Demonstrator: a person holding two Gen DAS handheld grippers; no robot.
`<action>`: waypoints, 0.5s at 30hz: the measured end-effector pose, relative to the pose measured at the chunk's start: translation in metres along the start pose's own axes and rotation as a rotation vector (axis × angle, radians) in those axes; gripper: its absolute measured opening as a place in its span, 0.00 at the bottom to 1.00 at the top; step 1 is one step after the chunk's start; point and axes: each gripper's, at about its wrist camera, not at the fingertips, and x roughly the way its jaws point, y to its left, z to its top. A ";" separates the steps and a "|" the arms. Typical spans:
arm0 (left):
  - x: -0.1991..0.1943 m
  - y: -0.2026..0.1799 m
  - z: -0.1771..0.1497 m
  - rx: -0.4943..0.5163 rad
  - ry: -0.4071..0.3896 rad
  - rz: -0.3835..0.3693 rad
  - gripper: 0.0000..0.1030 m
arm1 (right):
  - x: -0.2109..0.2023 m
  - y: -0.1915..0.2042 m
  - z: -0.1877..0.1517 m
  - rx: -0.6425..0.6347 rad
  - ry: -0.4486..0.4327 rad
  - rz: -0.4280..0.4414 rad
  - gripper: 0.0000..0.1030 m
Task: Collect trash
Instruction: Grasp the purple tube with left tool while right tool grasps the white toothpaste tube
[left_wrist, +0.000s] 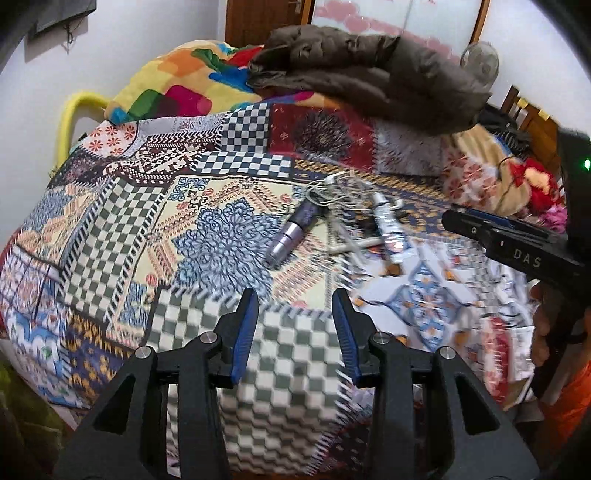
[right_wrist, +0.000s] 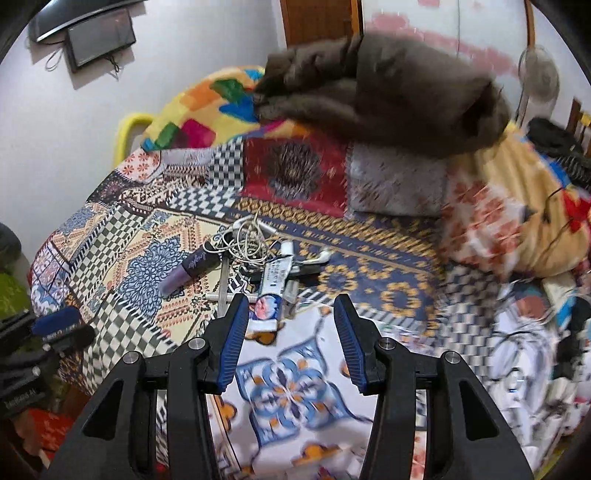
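Observation:
A small heap lies on the patterned bedspread (left_wrist: 110, 229): a purple tube (left_wrist: 293, 232) (right_wrist: 188, 273), a tangle of white cable (left_wrist: 332, 192) (right_wrist: 245, 240), a white squeezed tube (left_wrist: 389, 232) (right_wrist: 271, 291) and some white sticks (left_wrist: 349, 247). My left gripper (left_wrist: 294, 299) hovers above the bedspread, short of the purple tube, jaws apart with nothing between them. My right gripper (right_wrist: 290, 304) hangs over the bed just short of the white tube, also open and empty. In the left wrist view the right gripper (left_wrist: 458, 216) shows at the right edge.
A brown jacket (left_wrist: 369, 74) (right_wrist: 384, 96) lies at the far side of the bed on a colourful blanket (left_wrist: 177, 85). Clothes and clutter (right_wrist: 535, 332) pile at the right. A yellow chair back (left_wrist: 74, 114) stands by the white wall; a dark screen (right_wrist: 99, 37) hangs there.

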 end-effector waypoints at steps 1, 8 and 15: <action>0.007 -0.001 0.003 0.018 0.001 0.024 0.39 | 0.007 0.001 0.001 0.003 0.014 0.011 0.43; 0.051 0.004 0.027 0.075 0.020 0.026 0.39 | 0.056 0.011 0.009 -0.041 0.104 -0.001 0.43; 0.093 0.004 0.044 0.074 0.038 -0.044 0.39 | 0.077 0.009 0.013 -0.052 0.125 -0.025 0.28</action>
